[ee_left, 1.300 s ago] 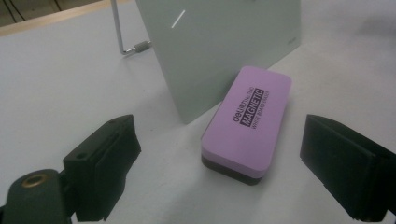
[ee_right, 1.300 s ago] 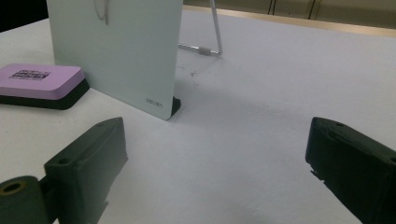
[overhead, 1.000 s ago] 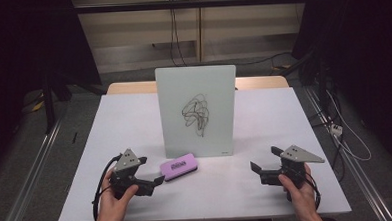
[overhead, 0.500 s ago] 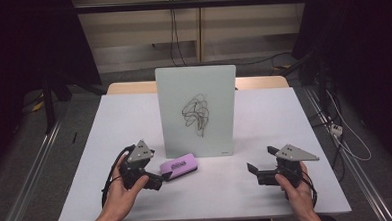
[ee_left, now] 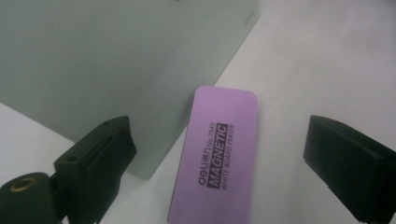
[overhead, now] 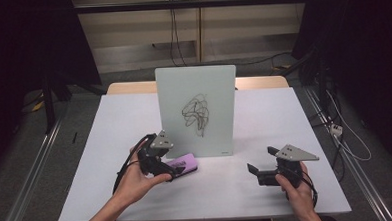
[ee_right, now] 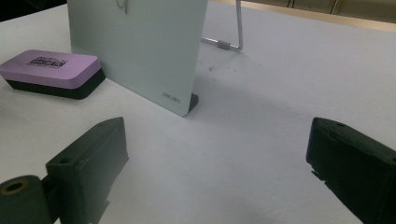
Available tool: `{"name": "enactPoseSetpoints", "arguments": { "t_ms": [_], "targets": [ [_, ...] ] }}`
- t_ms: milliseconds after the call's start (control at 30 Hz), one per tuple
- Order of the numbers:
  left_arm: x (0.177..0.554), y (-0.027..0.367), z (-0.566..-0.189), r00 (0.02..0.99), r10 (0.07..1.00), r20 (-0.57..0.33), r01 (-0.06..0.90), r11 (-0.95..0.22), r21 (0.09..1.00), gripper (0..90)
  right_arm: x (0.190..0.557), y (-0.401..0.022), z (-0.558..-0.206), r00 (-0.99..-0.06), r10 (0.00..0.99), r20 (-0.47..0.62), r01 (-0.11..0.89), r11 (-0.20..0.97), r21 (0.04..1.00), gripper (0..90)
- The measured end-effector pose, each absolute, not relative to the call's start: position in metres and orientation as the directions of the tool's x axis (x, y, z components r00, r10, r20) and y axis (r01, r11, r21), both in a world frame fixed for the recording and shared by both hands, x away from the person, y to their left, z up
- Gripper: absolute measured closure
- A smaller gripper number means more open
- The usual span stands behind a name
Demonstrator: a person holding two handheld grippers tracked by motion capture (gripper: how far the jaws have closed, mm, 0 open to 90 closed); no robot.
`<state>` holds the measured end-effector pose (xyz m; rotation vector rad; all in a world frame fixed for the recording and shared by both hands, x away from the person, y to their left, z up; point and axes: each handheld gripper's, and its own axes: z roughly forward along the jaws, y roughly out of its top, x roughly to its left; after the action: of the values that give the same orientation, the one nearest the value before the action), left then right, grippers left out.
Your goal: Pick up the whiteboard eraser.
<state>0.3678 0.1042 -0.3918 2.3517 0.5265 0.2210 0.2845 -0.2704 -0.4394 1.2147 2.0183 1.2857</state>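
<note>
While my left gripper point(ee_left: 219, 163) hangs over the eraser point(ee_left: 217, 158), its jaws have just been opening and stand wide apart, one on each side of the purple block without pressing on it, so nothing is gripped yet. My right gripper point(overhead: 259, 172) rests low at the near right of the table point(overhead: 268, 197), jaws apart and empty, well clear of everything. By my judgement the work is at its start: the eraser lies flat on the table at the near left foot of the board point(overhead: 196, 110), just beside its lower edge, and the black scribble point(overhead: 196, 115) on the board is whole. Left to do, I think: close on the eraser, lift it, wipe the scribble off. The eraser is a rounded slab, smooth purple plastic on top with dark print, over a black base. The board, farther back, is a pale, glossy upright panel with rounded corners, propped by a thin metal stand point(ee_right: 229, 37). The tabletop is matte white.
</note>
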Motion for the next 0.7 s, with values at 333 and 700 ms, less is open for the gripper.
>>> {"name": "enactPoseSetpoints", "arguments": {
  "t_ms": [333,700],
  "targets": [
    [0.371,0.095,-0.407,0.907,0.419,0.046,0.305,-0.728,0.615,7.5,0.284,-0.271,-0.439,-0.511,0.857,0.070,0.431,0.185,0.883,5.1],
    [0.378,0.096,-0.419,0.919,0.393,-0.024,0.335,-0.749,0.571,22.8,0.285,-0.269,-0.440,-0.519,0.851,0.075,0.436,0.188,0.880,5.1]
  ]
}}
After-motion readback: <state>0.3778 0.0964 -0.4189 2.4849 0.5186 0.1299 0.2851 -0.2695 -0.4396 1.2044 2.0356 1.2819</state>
